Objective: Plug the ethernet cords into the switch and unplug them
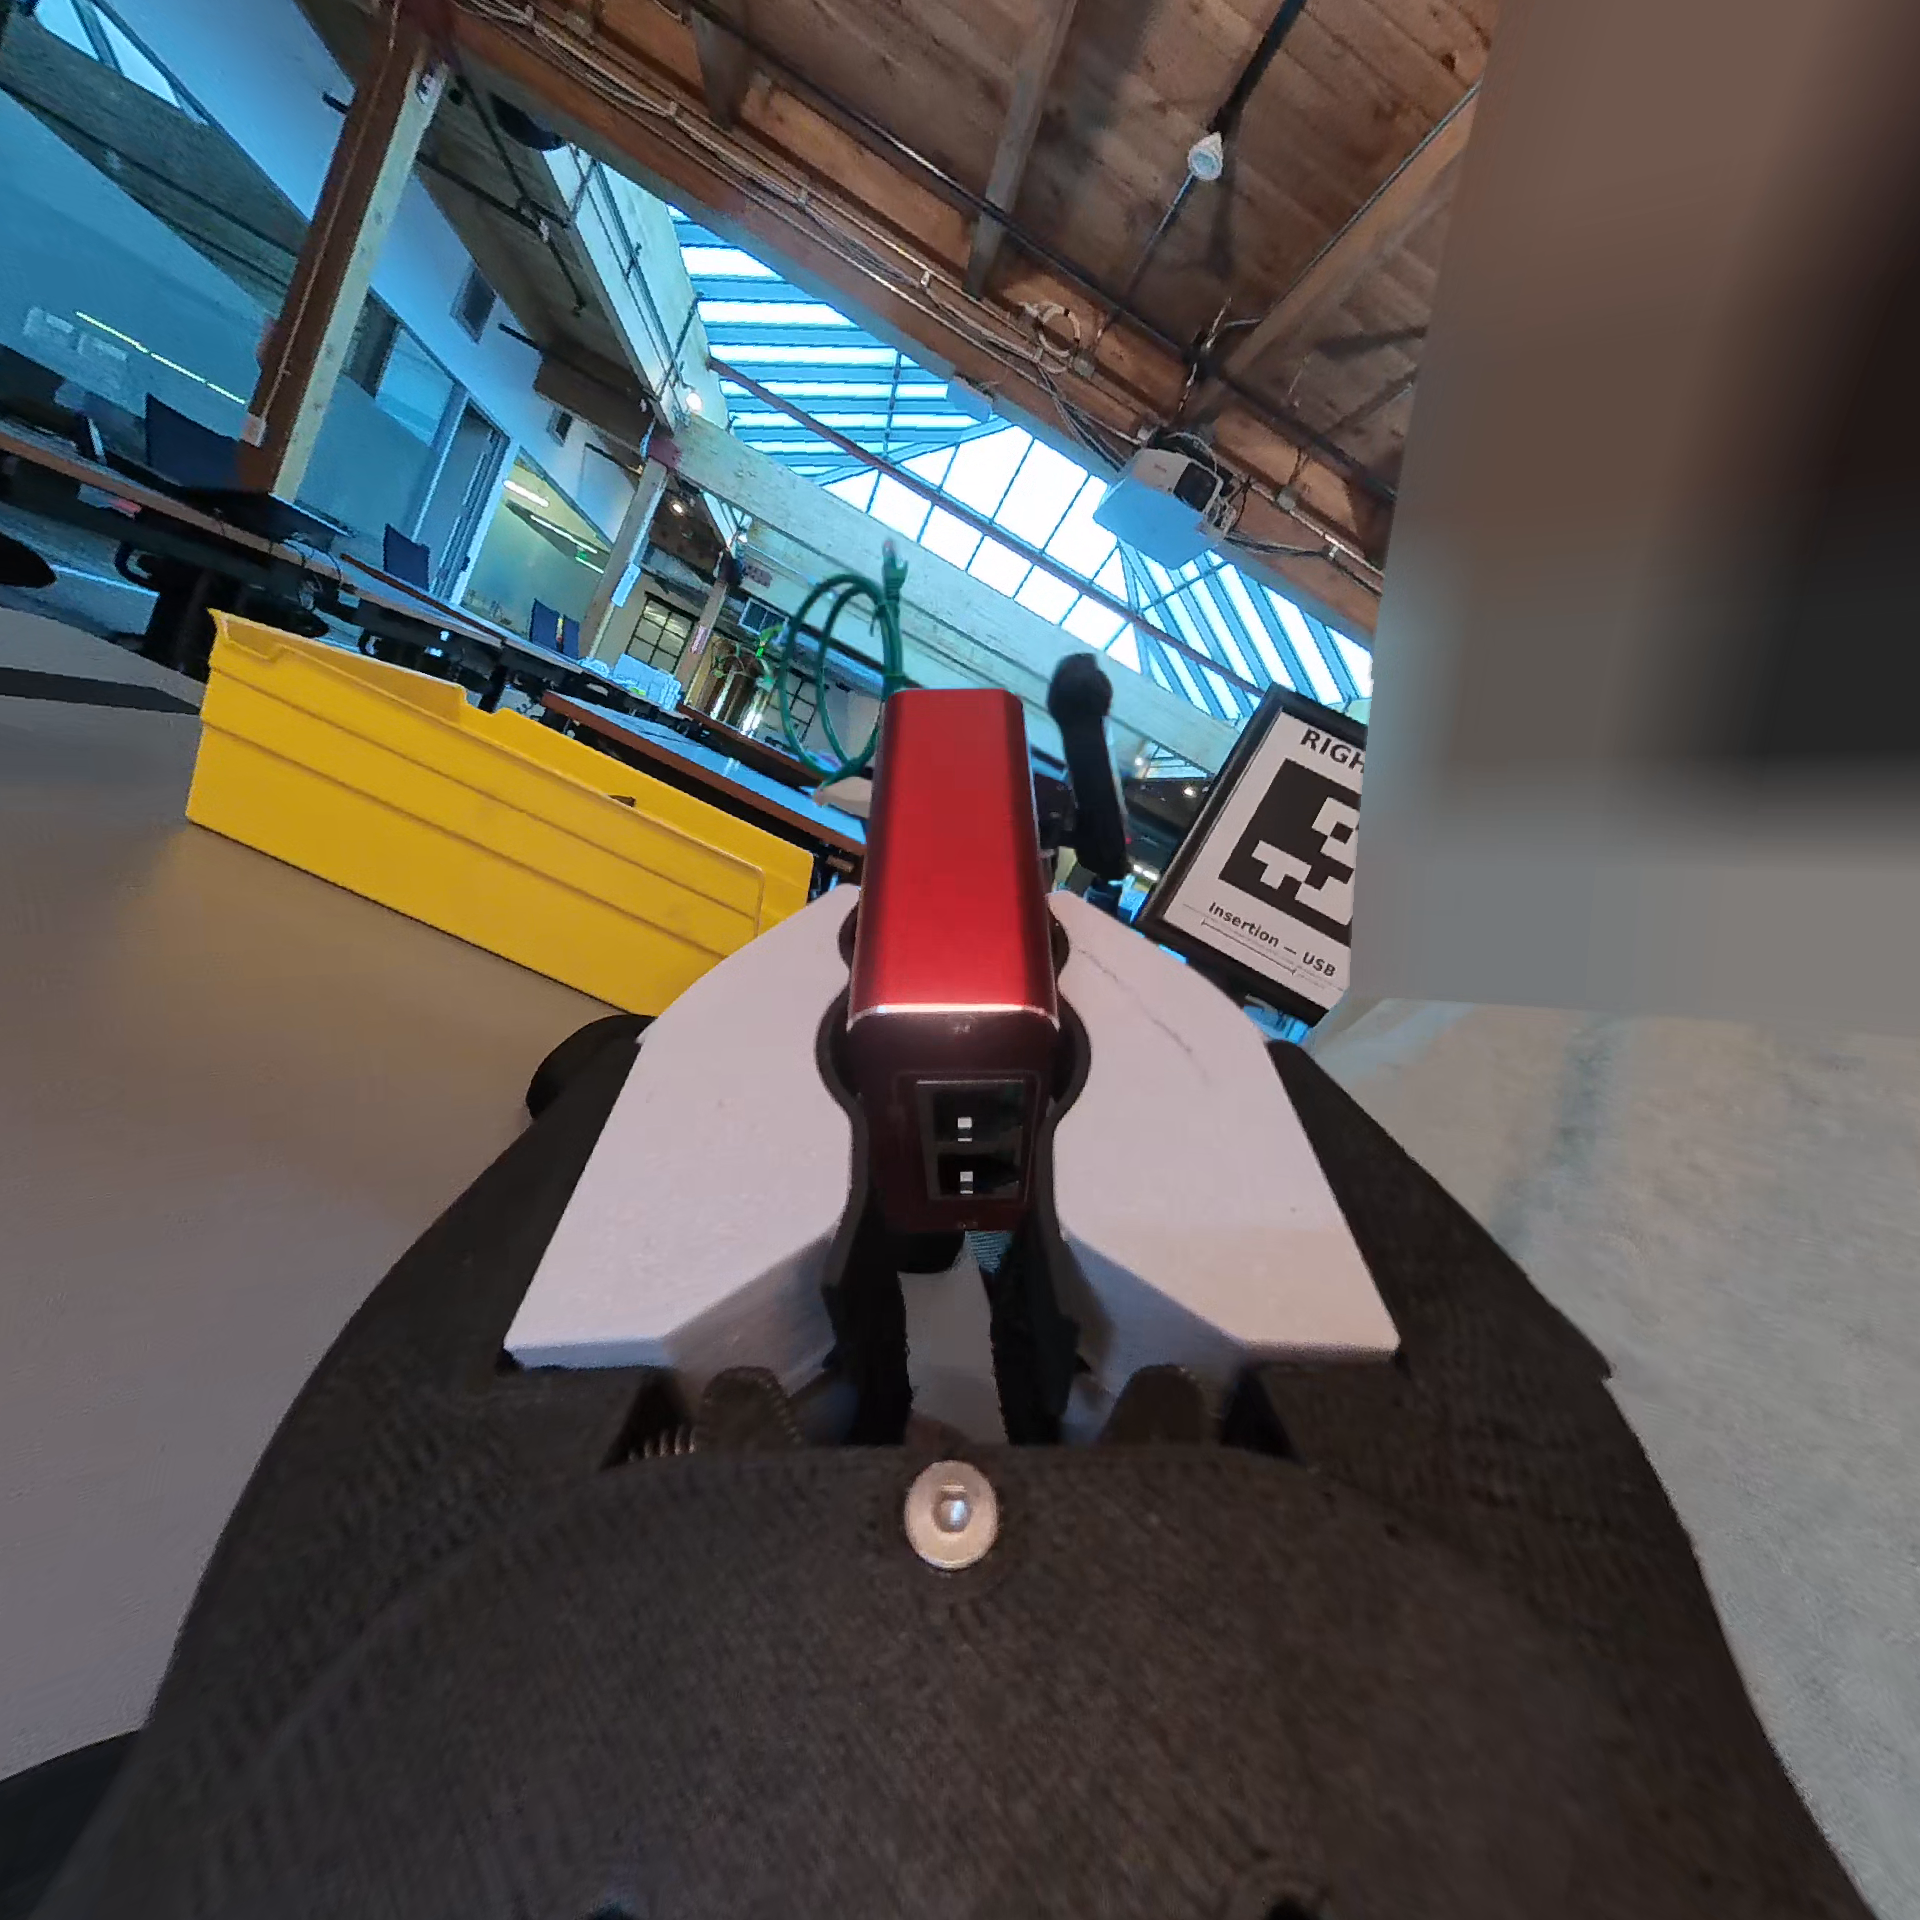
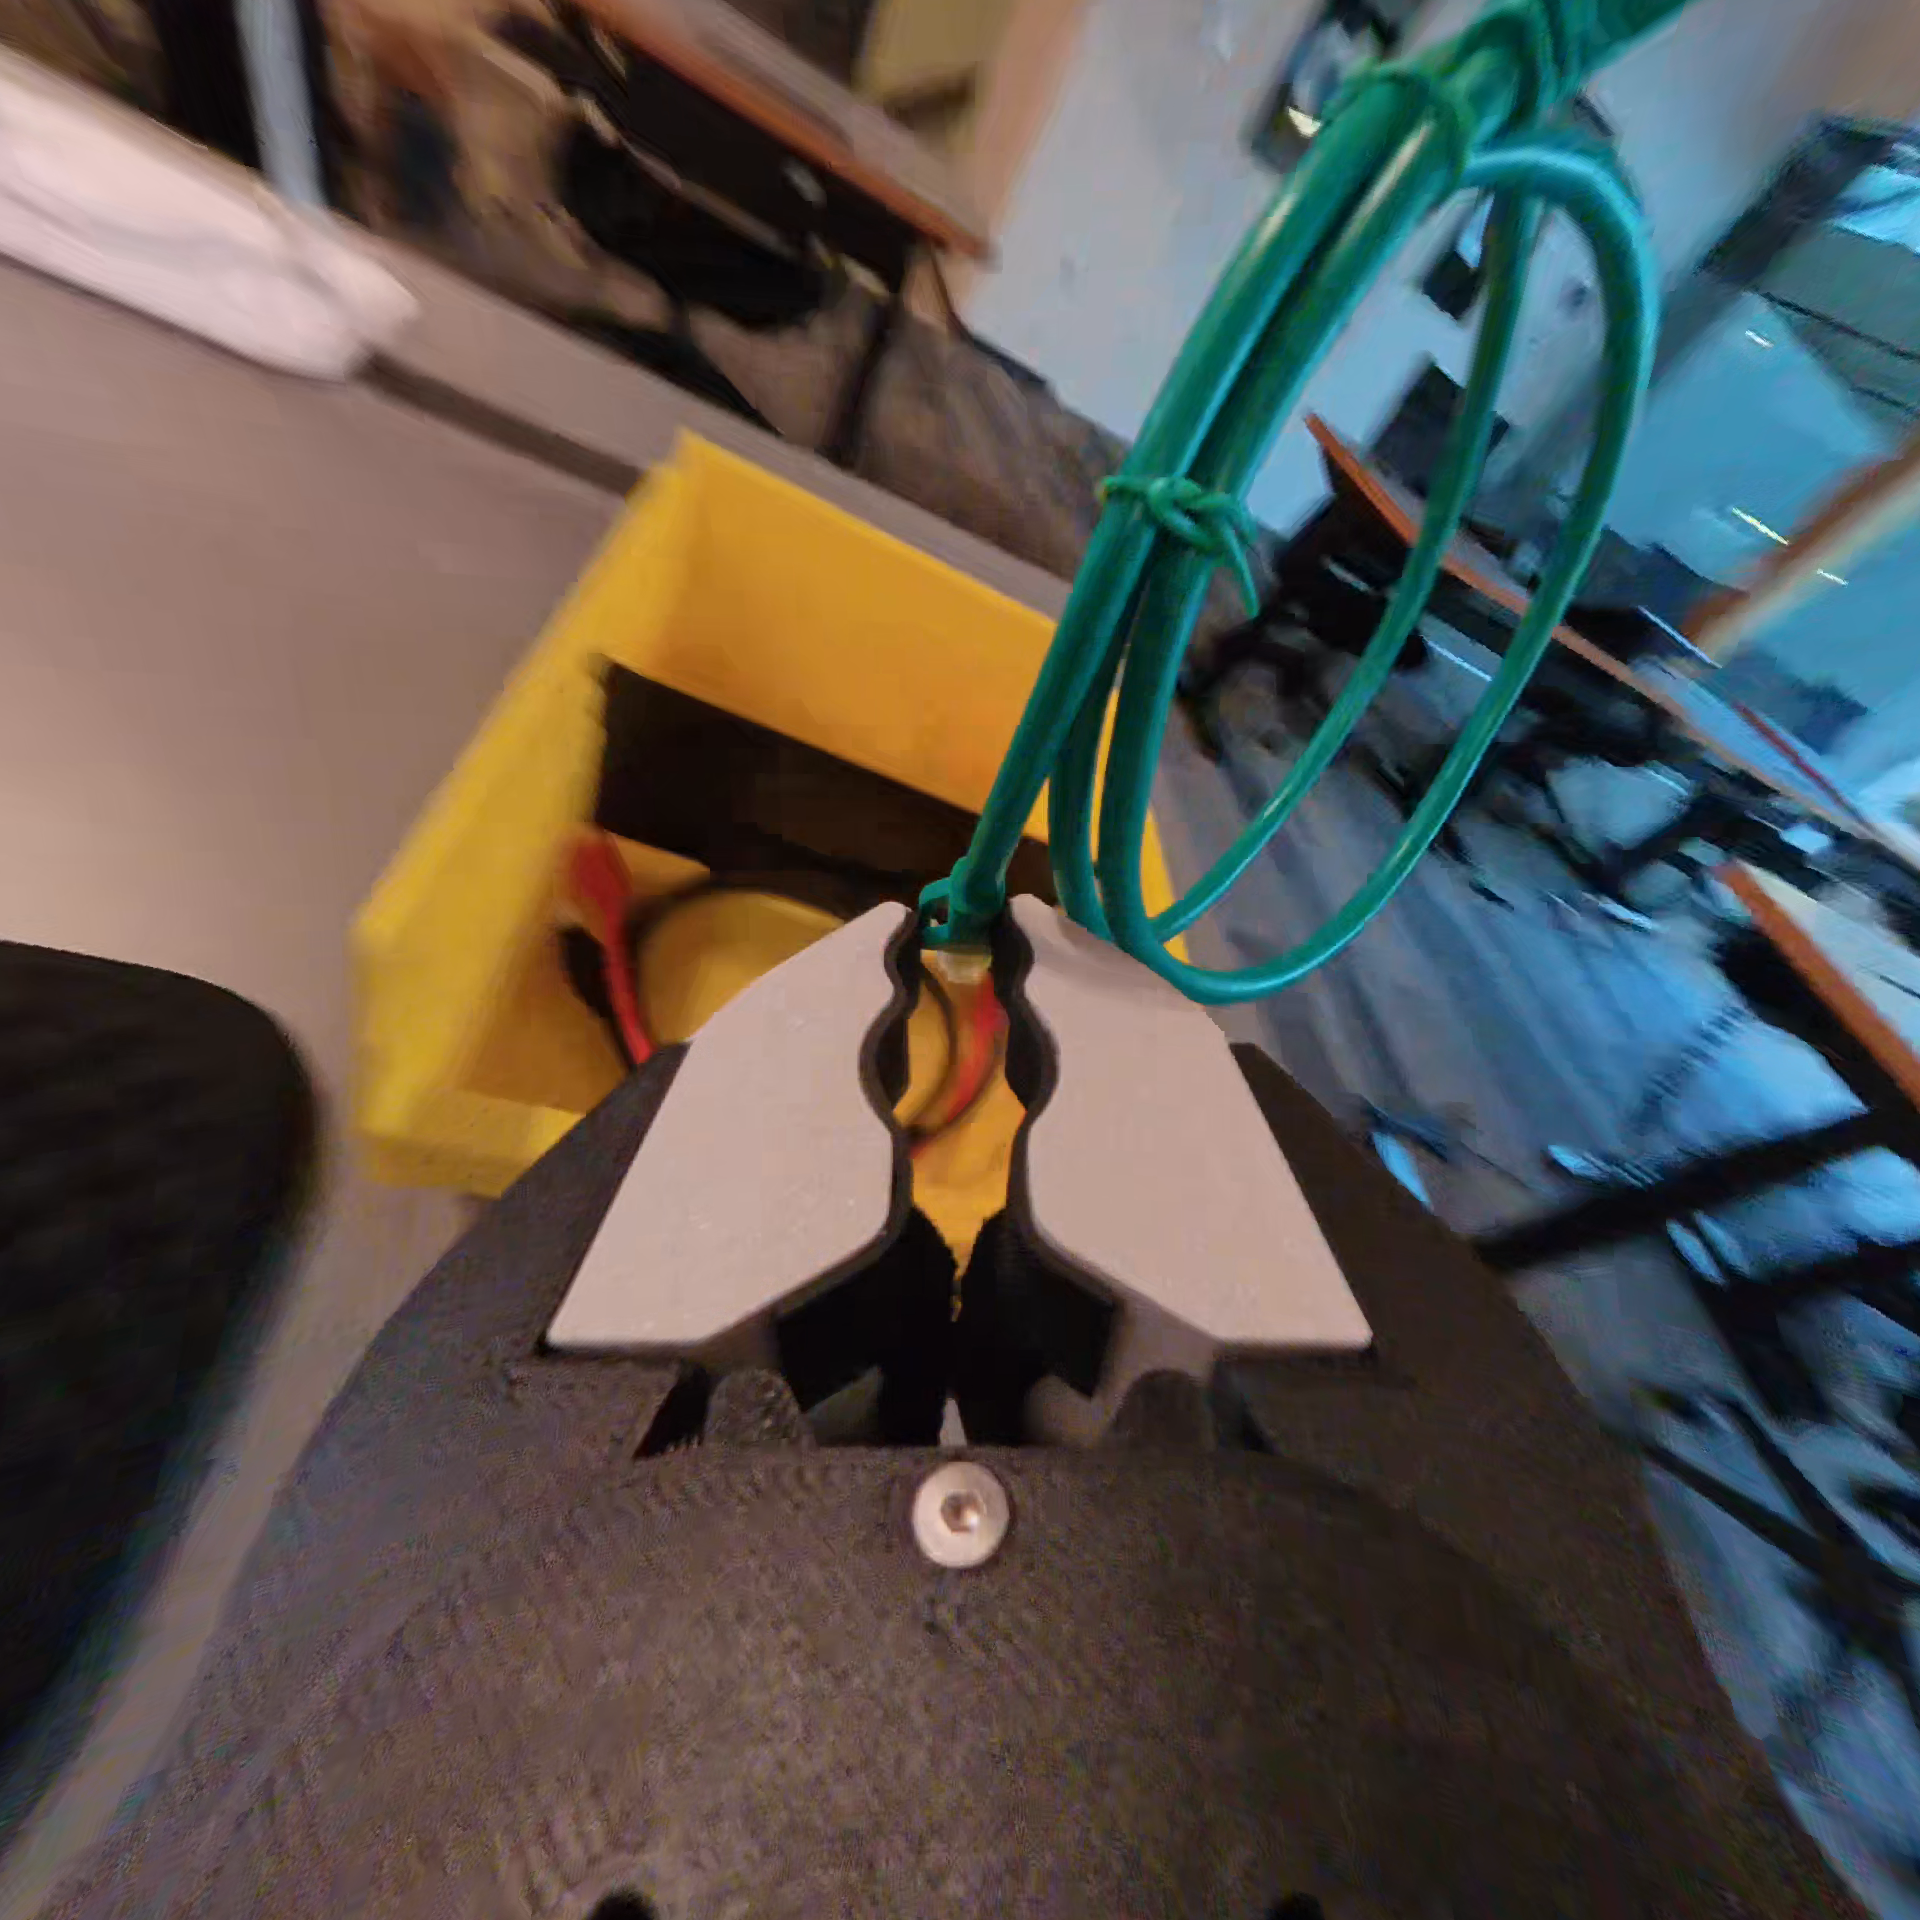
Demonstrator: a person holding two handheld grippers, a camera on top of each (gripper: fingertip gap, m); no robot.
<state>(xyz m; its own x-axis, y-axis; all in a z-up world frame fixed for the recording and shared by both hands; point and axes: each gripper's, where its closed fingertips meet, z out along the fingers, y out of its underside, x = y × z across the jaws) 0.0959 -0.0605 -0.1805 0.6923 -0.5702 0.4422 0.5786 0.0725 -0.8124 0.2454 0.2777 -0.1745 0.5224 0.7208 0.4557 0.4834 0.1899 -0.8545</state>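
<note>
My left gripper is shut on a red metal switch that points away from me, its near end showing two stacked dark ports. My right gripper is shut on the plug end of a green ethernet cord, whose tied coil hangs up and to the right of the fingertips. The same green cord shows far off in the left wrist view, raised above the table behind the switch. The right wrist view is blurred by motion.
A yellow bin sits on the grey table to the left; in the right wrist view it holds red and black leads. A framed marker card stands at right. Desks and chairs fill the background. The left gripper's tips are roughly 35 centimetres from the right gripper's.
</note>
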